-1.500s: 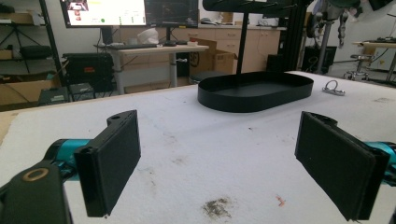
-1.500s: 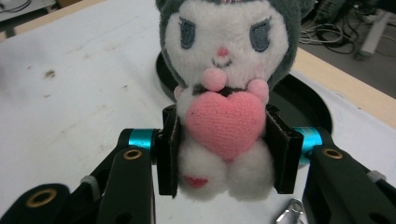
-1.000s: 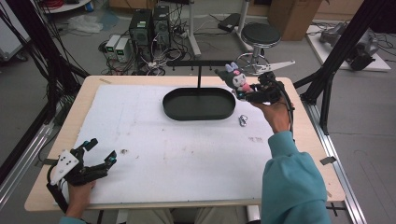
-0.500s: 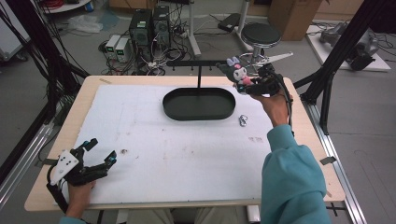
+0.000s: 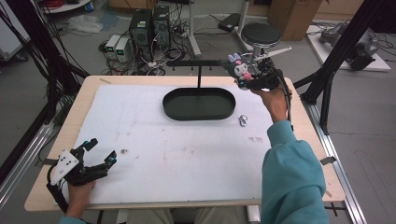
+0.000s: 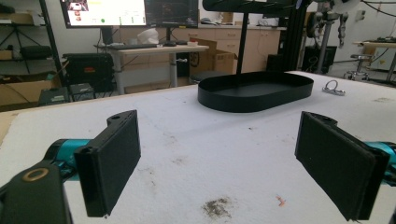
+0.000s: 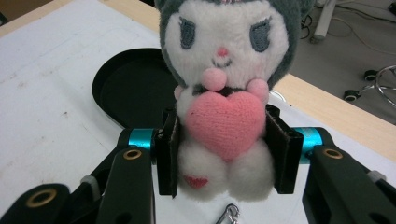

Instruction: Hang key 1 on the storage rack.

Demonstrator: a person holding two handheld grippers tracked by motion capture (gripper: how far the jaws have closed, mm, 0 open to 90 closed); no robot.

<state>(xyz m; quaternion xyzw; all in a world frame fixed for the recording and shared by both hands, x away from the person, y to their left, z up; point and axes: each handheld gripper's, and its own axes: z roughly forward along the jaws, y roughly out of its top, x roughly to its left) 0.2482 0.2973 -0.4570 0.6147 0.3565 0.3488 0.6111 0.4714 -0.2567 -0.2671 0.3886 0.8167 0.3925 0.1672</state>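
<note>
We see the right tongs [image 7: 223,154] clamped on a plush toy [image 7: 224,93] above the bench's [image 5: 187,154] far right edge, ears cropped from view. The left tongs [image 6: 224,163] rest gaping, nothing between them.

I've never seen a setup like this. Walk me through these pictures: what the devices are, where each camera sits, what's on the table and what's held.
A person sits at a table with a hand-held two-jawed tool in each hand. The wide picture comes from a camera above; the other two come from cameras riding on each tool, looking along its black jaws. The left tool rests near the table's front corner, jaws wide apart, nothing between them. The right tool is clamped on a plush toy holding a pink heart, lifted beside a black stand's crossbar. On the white mat lie the stand's black oval tray and a small metal clip.
</note>
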